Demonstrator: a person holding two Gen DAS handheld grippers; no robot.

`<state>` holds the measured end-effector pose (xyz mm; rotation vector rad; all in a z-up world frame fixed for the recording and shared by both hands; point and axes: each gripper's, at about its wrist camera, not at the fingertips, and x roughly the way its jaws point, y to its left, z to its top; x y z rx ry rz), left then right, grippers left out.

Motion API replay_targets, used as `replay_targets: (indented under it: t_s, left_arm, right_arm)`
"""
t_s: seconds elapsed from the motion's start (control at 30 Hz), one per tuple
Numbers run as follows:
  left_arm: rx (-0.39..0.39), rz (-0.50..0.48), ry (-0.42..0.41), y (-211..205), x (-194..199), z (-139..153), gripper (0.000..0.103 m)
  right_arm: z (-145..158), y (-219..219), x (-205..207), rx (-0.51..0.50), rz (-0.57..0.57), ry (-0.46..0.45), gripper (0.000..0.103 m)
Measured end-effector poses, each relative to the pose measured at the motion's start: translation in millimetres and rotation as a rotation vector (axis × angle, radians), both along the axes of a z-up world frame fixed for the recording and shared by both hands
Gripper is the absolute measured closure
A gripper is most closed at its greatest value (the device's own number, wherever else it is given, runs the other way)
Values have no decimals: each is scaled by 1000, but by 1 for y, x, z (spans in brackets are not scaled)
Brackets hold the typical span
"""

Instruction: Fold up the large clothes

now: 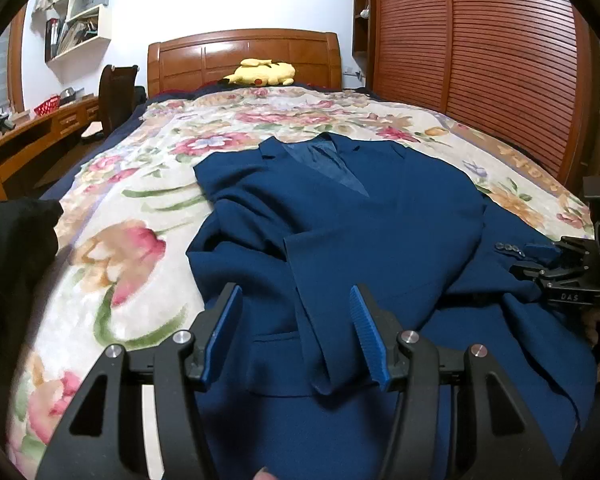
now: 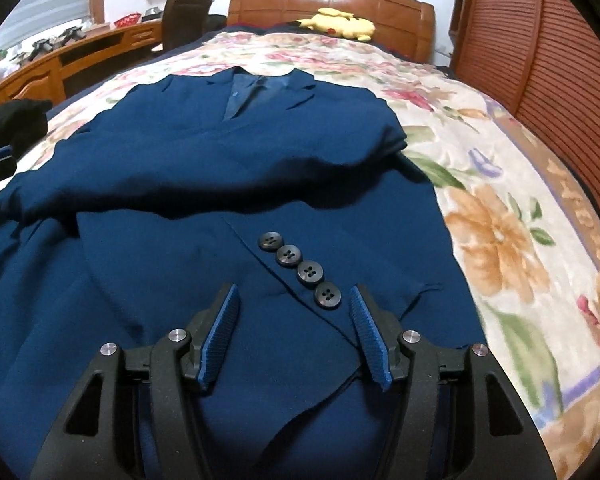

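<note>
A: Jacket [image 1: 380, 224] on the bed, navy, lying front-up on the floral blanket [image 1: 132, 248], collar twd the wooden headboard [image 1: 244, 56]. Left gripper [image 1: 296, 332] low over the hem end, jaws wide, nothing between them but cloth underneath

B: Copy. Right gripper [image 2: 292, 332] same story, jaws wide apart, empty, hovering just above the sleeve cuff. Four dark buttons [image 2: 300, 270] in a diagonal row right ahead of the fingertips [image 2: 358, 300], nearest one almost betw the pads

A: From the left wrist view I see the right gripper [image 1: 556, 268] at the far right edge, down by the cuff buttons [image 1: 510, 249]. Can't tell from here if it touches the fabric

B: Sleeve's laid across the jacket [image 2: 220, 184] front, big crease running over the chest. Lining shows lighter blue at the open collar

A: Left side of the jacket's bunched, a fold of the front panel runs down betw my fingers. Flap pocket visible just left of it

B: Bkgd: yellow plush toy [image 2: 340, 24] up by the headboard [image 2: 332, 8], slatted wardrobe door [image 2: 540, 60] along the right of the bed

A: Wooden bench [image 1: 32, 136] on the far left w/ a red basket [image 1: 46, 106] on top, dark chair [image 1: 114, 92] pulled up beside it, wall shelves [image 1: 80, 12] above. Dark cloth [image 1: 12, 248] at the blanket's left edge, well apart from the jacket
</note>
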<state>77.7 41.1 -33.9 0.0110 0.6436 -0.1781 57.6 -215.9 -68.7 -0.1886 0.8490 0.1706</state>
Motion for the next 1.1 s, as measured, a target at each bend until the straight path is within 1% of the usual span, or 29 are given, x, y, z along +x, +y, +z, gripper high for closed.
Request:
replay_targets:
  t_s: [0.1, 0.27, 0.43, 0.57, 0.67, 0.83, 0.97, 1.0, 1.03, 1.07, 1.1]
  left_arm:
    - [-5, -7, 48, 0, 9, -3, 48]
    - [19, -3, 91, -2, 26, -3, 48]
    - [43, 0, 145, -4, 51, -5, 48]
    - [9, -12, 202, -8, 74, -7, 48]
    - [1, -14, 244, -12, 89, -12, 48]
    - [-5, -28, 273, -18, 101, -16, 48]
    - [-48, -55, 282, -18, 102, -15, 48]
    - [-57, -66, 288, -17, 102, -16, 49]
    - [-59, -74, 292, -17, 101, -16, 54]
    - [-52, -83, 300, -19, 99, -17, 57]
    - [-27, -84, 308, -21, 98, -18, 62]
  right_arm:
    - [0, -3, -1, 26, 0, -3, 43]
    - [0, -5, -3, 43, 0, -12, 43]
    - [-1, -7, -3, 53, 1, -18, 43]
    - [0, -7, -3, 58, 1, -20, 43]
    - [0, -7, -3, 60, 2, -19, 43]
    - [-1, -7, -3, 60, 1, -19, 43]
    - [0, -7, -2, 74, 3, -15, 43]
    - [0, -6, -2, 78, 4, -15, 43]
    - [0, -6, -1, 83, 4, -13, 43]
    - [0, -6, -1, 87, 5, -12, 43]
    - [0, -5, -1, 91, 5, -12, 43]
